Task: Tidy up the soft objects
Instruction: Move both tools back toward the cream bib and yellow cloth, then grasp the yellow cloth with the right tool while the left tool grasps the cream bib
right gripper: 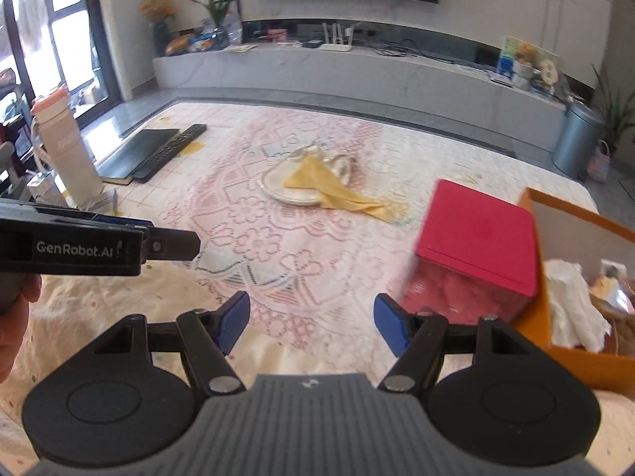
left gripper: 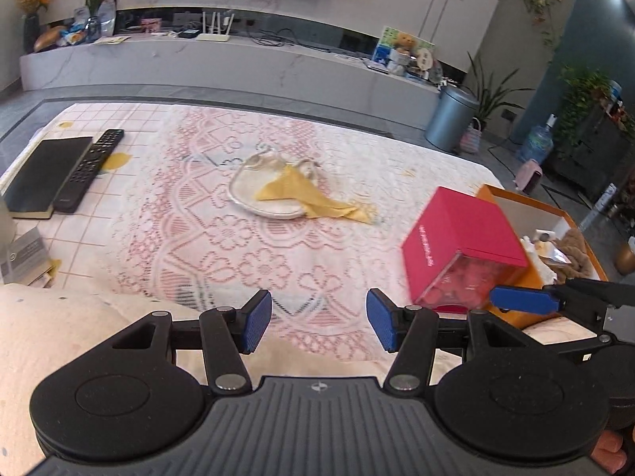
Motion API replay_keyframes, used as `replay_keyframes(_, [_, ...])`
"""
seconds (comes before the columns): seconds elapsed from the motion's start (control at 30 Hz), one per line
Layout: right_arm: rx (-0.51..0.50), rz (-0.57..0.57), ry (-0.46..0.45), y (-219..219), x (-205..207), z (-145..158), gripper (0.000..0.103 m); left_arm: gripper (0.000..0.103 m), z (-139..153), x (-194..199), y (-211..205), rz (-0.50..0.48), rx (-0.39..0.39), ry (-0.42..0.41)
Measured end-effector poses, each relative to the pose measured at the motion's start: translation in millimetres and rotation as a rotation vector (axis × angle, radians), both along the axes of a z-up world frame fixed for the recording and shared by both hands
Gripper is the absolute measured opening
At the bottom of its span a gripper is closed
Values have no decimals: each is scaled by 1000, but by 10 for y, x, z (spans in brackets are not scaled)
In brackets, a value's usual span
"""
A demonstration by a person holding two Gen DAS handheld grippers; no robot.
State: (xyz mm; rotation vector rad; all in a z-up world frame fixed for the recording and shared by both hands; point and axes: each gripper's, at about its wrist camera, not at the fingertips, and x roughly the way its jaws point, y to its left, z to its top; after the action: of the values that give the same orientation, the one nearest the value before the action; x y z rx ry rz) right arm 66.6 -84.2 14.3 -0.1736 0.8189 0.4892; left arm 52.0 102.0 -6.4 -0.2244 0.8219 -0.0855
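- Left hand-held gripper [left gripper: 319,323]: jaws wide, nothing between the blue pads, pointing down over the lace cloth [left gripper: 246,238] on the desk.
- Right hand-held gripper [right gripper: 311,325]: jaws wide too, nothing held, above the same cloth.
- Each one shows in the other's view: the right at 3 o'clock of the left wrist view, the left at 9 o'clock of the right wrist view.
- Yellow cloth [left gripper: 309,196]: mid-desk, at 12 o'clock from both grippers, draped half on a clear glass dish [left gripper: 254,190], its tail trailing off the rim toward 4 o'clock. Well apart from both grippers.
- Red box [left gripper: 464,246]: at 2 o'clock in the left view, tilted, just beside the orange box [left gripper: 520,198].
- Orange box holds white crumpled soft stuff [right gripper: 571,305] and something brown and fuzzy [left gripper: 575,246].
- Remote control [left gripper: 91,166] and black notebook [left gripper: 39,182]: side by side at 10 o'clock.
- White bottle with orange lid [right gripper: 67,150]: at 9 o'clock in the right view, upright.
- Cream quilted fabric [right gripper: 99,301] at the near edge under both grippers.
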Motion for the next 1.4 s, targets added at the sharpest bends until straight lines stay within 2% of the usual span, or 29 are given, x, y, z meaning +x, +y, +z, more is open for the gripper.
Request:
replay_keyframes(0.23, [-108, 111, -27, 394, 209, -19, 68, 65, -41, 145, 284, 37, 12, 9])
replay_keyframes(0.43, [-124, 112, -27, 578, 620, -10, 68, 65, -87, 446, 438, 42, 22, 19])
replay_keyframes(0.57, [-104, 93, -21, 671, 946, -47, 67, 65, -143, 703, 514, 23, 26, 23])
replay_keyframes(0.63, [-82, 80, -7, 711, 1118, -100, 63, 65, -178, 853, 553, 9, 26, 24])
replay_keyframes(0.73, [-79, 49, 21, 778, 1368, -238, 63, 65, -258, 1121, 615, -8, 28, 43])
replay_keyframes(0.9, [-78, -29, 43, 885, 1730, -500, 62, 65, -400, 1550, 683, -3, 79, 79])
replay_keyframes(1.03, [-49, -108, 59, 927, 1983, -687, 62, 65, -541, 1832, 745, 19, 62, 107])
replay_keyframes(1.4, [-51, -161, 91, 974, 2450, -1115, 63, 65, -936, 2285, 741, 4, 92, 141])
